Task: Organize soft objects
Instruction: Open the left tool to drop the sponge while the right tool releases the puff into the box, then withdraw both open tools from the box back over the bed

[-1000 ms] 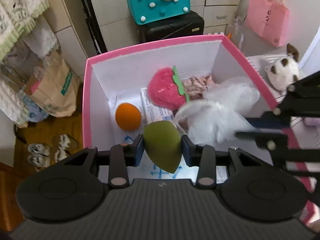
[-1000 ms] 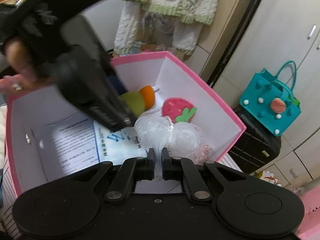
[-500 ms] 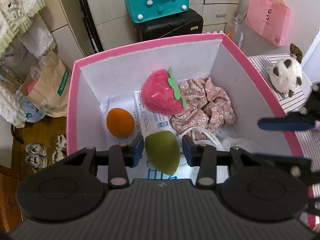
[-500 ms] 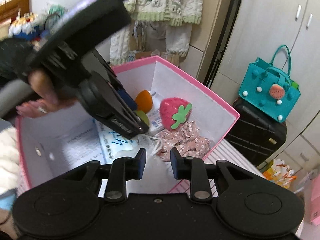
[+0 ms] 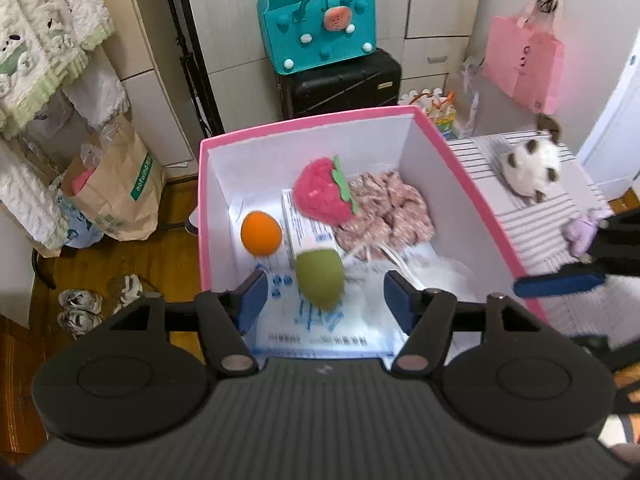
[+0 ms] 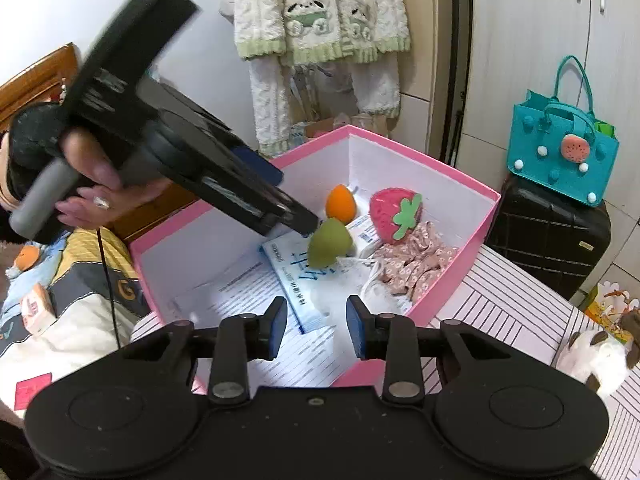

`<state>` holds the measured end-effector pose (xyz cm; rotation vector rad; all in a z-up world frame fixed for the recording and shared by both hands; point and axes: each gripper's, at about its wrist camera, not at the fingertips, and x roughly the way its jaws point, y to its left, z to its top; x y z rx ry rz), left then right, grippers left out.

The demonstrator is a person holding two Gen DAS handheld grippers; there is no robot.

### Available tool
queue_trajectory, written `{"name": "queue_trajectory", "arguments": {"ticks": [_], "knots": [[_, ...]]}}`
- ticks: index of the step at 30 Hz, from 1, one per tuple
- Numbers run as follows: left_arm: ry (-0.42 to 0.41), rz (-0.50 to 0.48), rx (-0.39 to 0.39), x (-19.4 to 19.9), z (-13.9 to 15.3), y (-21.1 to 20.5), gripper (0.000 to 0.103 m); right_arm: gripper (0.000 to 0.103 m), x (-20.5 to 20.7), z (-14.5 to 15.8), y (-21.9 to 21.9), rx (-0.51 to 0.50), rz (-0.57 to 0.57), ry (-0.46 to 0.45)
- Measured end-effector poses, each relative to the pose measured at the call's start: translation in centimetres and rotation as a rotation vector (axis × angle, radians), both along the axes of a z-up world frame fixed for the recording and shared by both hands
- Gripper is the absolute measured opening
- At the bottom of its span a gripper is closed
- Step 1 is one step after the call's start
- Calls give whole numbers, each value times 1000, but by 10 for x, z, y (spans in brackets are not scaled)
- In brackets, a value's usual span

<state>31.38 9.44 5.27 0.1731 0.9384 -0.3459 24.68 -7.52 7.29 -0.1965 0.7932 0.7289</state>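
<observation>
A pink box (image 5: 312,124) (image 6: 420,156) holds an orange egg-shaped sponge (image 5: 261,233) (image 6: 340,202), a pink strawberry plush (image 5: 320,196) (image 6: 390,214), a floral cloth (image 5: 392,216) (image 6: 416,260) and a white mesh bag (image 5: 440,272). My left gripper (image 5: 324,294) (image 6: 308,226) hovers over the box with its jaws opening. A green egg-shaped sponge (image 5: 320,280) (image 6: 330,246), blurred, is between the pads without touching either. My right gripper (image 6: 316,326) is at the box's near rim, its jaws opening, with nothing between them. One of its fingers (image 5: 560,282) shows beside the box.
Printed papers (image 6: 296,280) line the box bottom. The box stands on a striped surface (image 6: 500,300) with a white plush cat (image 5: 528,172) (image 6: 596,356) and a small purple toy (image 5: 580,232). Behind are a teal bag (image 5: 320,28) on a black suitcase (image 5: 340,84) and a paper bag (image 5: 120,192).
The left jaws spread and let go of the green sponge as the gripper lifted. The right gripper released the white mesh bag into the box, opened and drew back toward the rim.
</observation>
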Motion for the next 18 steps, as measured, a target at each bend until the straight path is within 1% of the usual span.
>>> {"name": "queue_trajectory", "arguments": {"ticks": [3, 4, 8, 10, 12, 15, 17, 18], "knots": [[5, -28, 17, -20, 9, 1, 66, 37, -11, 5, -3, 3, -3, -17], [4, -37, 6, -28, 13, 2, 66, 38, -14, 7, -4, 6, -4, -22], [-9, -61, -66, -57, 29, 10, 73, 39, -28, 16, -7, 17, -3, -39], [-39, -72, -90, -75, 36, 15, 76, 40, -37, 21, -10, 23, -3, -58], [-85, -67, -152, -92, 41, 22, 85, 43, -47, 25, -15, 45, 4, -76], [-123, -60, -215, -115, 43, 29, 86, 44, -65, 30, -25, 73, 8, -104], [-145, -59, -233, -128, 44, 30, 86, 46, -79, 34, -31, 79, 12, -129], [-152, -58, -229, -134, 42, 30, 86, 48, -87, 35, -35, 83, 11, -141]]}}
